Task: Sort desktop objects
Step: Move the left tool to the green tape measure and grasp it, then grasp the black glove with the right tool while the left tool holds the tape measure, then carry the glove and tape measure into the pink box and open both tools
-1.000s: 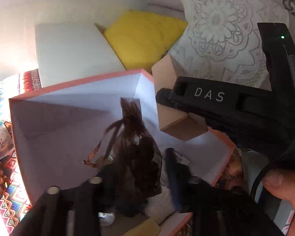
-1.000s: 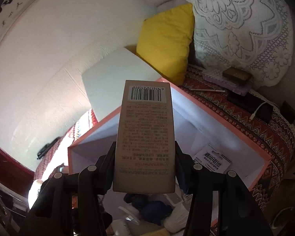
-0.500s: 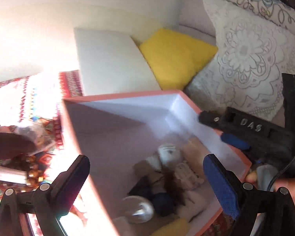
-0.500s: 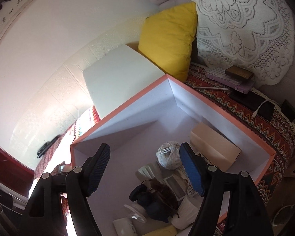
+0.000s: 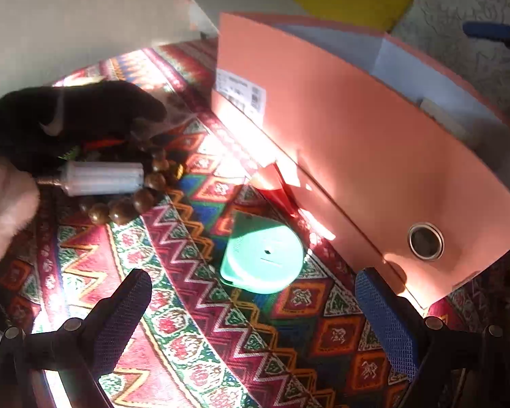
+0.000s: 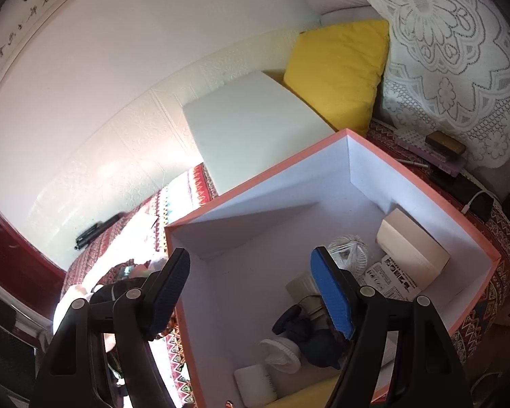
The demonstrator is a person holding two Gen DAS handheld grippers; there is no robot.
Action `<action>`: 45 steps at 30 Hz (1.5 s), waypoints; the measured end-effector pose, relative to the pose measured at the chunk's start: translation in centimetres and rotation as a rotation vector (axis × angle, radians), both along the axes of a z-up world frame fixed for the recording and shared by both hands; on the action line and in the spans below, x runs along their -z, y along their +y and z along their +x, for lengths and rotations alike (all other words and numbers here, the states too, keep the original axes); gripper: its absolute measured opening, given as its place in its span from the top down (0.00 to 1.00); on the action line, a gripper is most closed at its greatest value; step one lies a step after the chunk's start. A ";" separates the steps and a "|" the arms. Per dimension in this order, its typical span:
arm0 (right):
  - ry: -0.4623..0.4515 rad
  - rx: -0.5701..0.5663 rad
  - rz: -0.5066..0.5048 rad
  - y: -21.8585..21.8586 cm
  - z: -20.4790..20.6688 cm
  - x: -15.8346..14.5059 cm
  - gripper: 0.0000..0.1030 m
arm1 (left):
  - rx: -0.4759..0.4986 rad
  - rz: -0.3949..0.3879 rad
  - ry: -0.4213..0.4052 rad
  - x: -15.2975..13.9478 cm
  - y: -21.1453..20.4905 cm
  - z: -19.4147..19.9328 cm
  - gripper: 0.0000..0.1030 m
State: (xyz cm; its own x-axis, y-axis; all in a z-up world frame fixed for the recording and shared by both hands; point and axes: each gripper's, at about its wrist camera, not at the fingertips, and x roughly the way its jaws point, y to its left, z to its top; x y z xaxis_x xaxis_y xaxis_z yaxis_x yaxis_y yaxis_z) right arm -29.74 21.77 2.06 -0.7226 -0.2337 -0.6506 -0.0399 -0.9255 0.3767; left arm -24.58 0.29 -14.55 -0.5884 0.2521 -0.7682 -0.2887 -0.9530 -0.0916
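A salmon-pink storage box (image 5: 374,156) stands on a patterned cloth; its white inside (image 6: 255,272) holds a tan carton (image 6: 413,251), a ball of twine (image 6: 348,250), a dark pouch (image 6: 306,329) and other small items. My left gripper (image 5: 251,306) hangs open low over the cloth, with a mint-green round case (image 5: 263,255) lying just ahead between its fingers. Further left lie wooden beads (image 5: 125,204), a ribbed white tube (image 5: 102,178) and a black item (image 5: 68,119). My right gripper (image 6: 251,292) stands open and empty above the box's left wall.
A white foam block (image 6: 251,129), a yellow cushion (image 6: 340,71) and a lace pillow (image 6: 452,51) sit behind the box. A phone and cable (image 6: 476,200) lie to its right. A blurred pale shape (image 5: 3,210) shows at the left edge.
The left gripper dropped the dark pouch into the box, then swung down left to the cloth beside it. The right gripper let the tan carton fall into the box and stays open.
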 end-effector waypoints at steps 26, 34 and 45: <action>-0.381 -0.507 -0.690 -24.1 -7.9 10.3 0.25 | -0.042 -0.182 0.026 1.9 -8.0 2.1 0.44; -0.480 -0.382 -0.574 -28.2 -11.3 15.7 0.71 | -0.183 -0.101 0.045 0.2 -13.5 3.4 0.44; -0.204 -0.437 -0.562 -23.2 -8.4 6.6 0.87 | -0.239 -0.001 0.117 -2.9 -15.1 4.3 0.44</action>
